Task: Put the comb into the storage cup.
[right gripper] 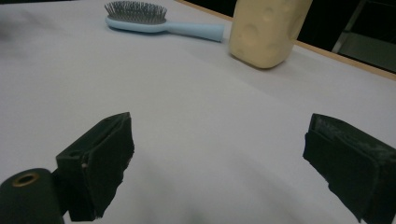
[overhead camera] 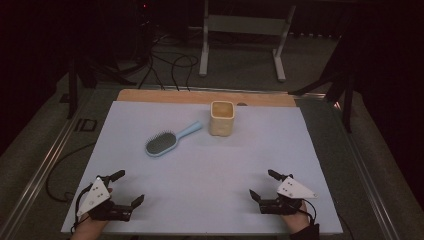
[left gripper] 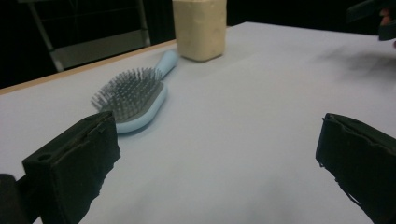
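Hairbrush (overhead camera: 162,143), light blue plastic with a grey bristle pad, lies flat on the pale blue-white table top (overhead camera: 210,165), left of centre toward the far edge, bristles up, handle pointing at the cream-yellow squarish plastic cup (overhead camera: 222,118). Cup stands upright near the middle of the far edge; handle tip is just beside it, touching or not can't tell.

Left gripper (overhead camera: 131,187) near the front left corner, jaws wide apart, nothing between them. Right gripper (overhead camera: 262,184) near the front right corner, jaws also spread, nothing held. Both well apart from the hairbrush. Each is held by a hand at the front edge.

High view gives the full layout: wooden strip (overhead camera: 200,97) along the far edge, grey metal frame (overhead camera: 245,35) and black cables (overhead camera: 170,67) on the floor behind.

Left gripper view is low: hairbrush (left gripper: 133,98) seen from its head end, individual bristles visible, cup (left gripper: 200,28) behind it with its top cut off, part of the other gripper at the top right corner.

Right gripper view shows the hairbrush (right gripper: 149,21) side-on, and round dimples on the cup (right gripper: 268,30) wall that the high view doesn't resolve.
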Tool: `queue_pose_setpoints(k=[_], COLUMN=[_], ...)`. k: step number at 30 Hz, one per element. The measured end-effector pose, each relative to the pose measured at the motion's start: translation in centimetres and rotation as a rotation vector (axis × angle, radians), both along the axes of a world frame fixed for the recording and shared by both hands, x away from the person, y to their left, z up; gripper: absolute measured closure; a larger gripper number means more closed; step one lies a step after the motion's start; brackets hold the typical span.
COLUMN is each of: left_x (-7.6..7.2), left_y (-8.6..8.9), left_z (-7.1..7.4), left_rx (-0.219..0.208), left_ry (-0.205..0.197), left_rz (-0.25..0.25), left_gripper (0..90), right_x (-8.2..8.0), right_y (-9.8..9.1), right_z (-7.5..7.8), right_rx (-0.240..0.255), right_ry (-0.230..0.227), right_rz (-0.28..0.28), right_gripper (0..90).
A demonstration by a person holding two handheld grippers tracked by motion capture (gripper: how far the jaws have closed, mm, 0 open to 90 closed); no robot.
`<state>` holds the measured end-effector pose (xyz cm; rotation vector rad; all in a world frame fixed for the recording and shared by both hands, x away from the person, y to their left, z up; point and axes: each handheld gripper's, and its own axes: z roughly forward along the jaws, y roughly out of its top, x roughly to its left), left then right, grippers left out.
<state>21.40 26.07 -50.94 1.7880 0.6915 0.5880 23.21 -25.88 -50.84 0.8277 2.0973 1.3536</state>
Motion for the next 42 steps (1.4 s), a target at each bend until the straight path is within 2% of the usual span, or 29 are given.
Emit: queue_pose_setpoints(k=[2, 12, 20, 26, 32, 42], left_x=[0.1, 0.1, 0.4, 1.0, 1.7, 3.5], left_y=[0.0, -0.6, -0.6, -0.9, -1.5, -2.1], left_z=[0.1, 0.8, 2.9, 4.4, 5.4, 7.4], left_rx=[-0.007, 0.016, 0.012, 0.025, 0.034, 0.042], left_ry=[0.006, 0.011, -0.001, 0.01, 0.044, 0.051], left_rz=[-0.004, -0.026, -0.027, -0.044, -0.063, -0.073], left_gripper=[0.0, 0.0, 0.0, 0.0, 0.0, 0.0], right_x=[0.0, -0.1, 0.0, -0.1, -0.1, -0.2], right_y=[0.0, -0.2, -0.2, -0.3, -0.3, -0.3], right_z=[0.0, 0.2, 0.3, 0.4, 0.5, 0.6], right_rx=[0.002, 0.017, 0.032, 0.036, 0.04, 0.046], right_ry=[-0.001, -0.012, -0.016, -0.024, -0.026, -0.03], right_rz=[-0.003, -0.001, -0.003, -0.006, 0.001, 0.005], right_gripper=[8.2, 8.2, 8.2, 8.2, 8.3, 8.2])
